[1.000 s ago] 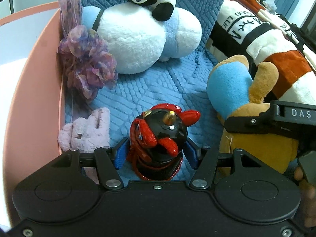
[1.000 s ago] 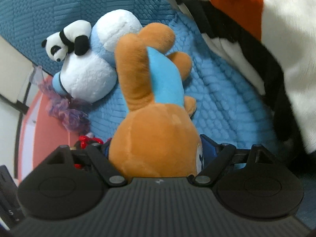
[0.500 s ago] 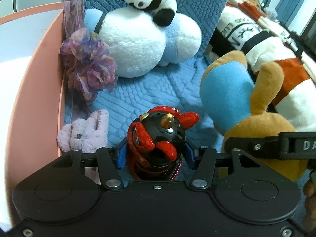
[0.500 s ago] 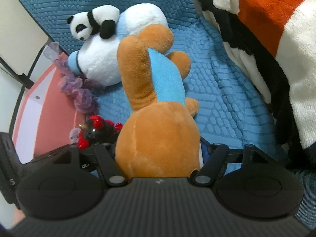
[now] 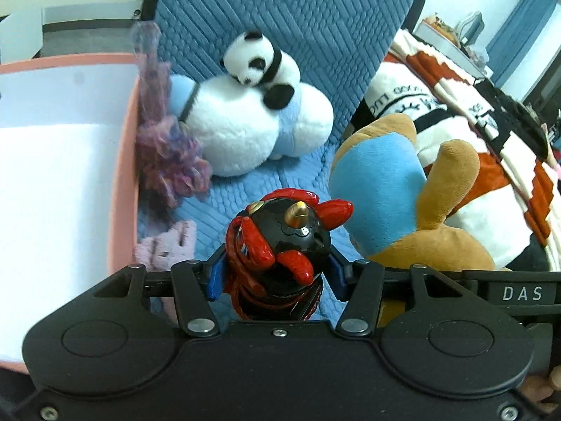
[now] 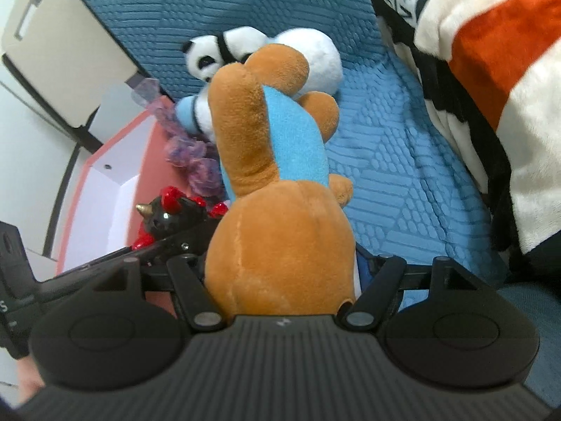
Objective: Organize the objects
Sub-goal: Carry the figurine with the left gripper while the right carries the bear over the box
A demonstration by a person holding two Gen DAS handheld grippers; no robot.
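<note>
Left wrist view: the left claw (image 5: 275,275) pinches a black and red horned figurine (image 5: 280,245) between its blue pads, which press on the figurine's two sides; the figurine is clear of the blue quilted cushion (image 5: 245,189) below. Its jaws have just been closing a little on that figurine. To the left stands a pink box (image 5: 122,182) with a white inside. Beside the box wall lie a purple fabric flower (image 5: 171,161) and a small pink plush (image 5: 168,245). Farther back a panda plush (image 5: 259,63) sits on a white and blue plush (image 5: 245,129).

Right wrist view: the right claw (image 6: 280,273) grips an orange and blue plush toy (image 6: 277,210) by its body, the toy's limbs pointing away from the camera, above the cushion. Its jaws have just been closing on the toy. A striped white, orange and black blanket (image 6: 491,70) lies to the right.
</note>
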